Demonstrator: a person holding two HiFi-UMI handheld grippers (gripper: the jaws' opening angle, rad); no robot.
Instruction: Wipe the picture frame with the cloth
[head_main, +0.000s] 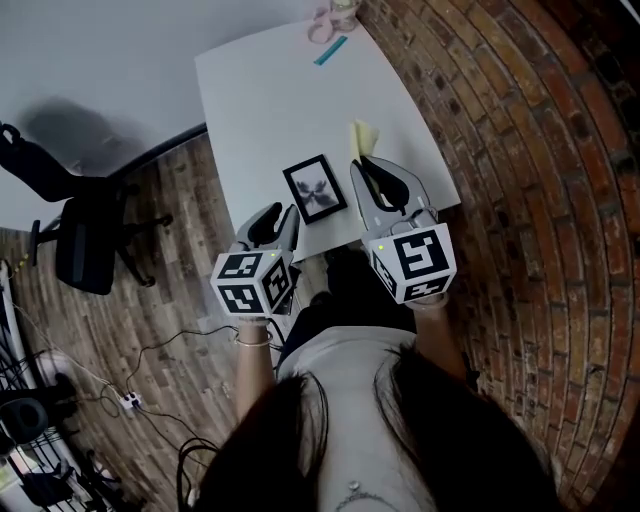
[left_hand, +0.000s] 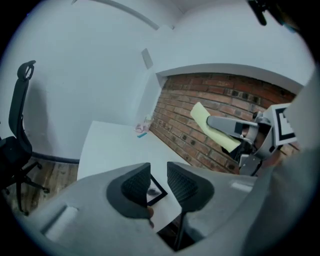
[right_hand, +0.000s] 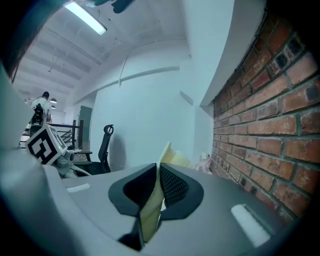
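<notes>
Blk chair (head_main: 85, 240), brick wall (head_main: 520, 150), poss. pink tape (head_main: 321, 28).

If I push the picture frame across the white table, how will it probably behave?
The picture frame seems to lie flat on the smooth white table, so it would likely slide, not tip. It looks thin and small, so probably light and stiff. It lies near the table's edge; a careless push might drop it.

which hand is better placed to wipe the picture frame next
Right. The right claw is shut on the yellow cloth and is just to the right of the picture frame. The left claw is open and empty, so it could at most steady the frame.
</notes>
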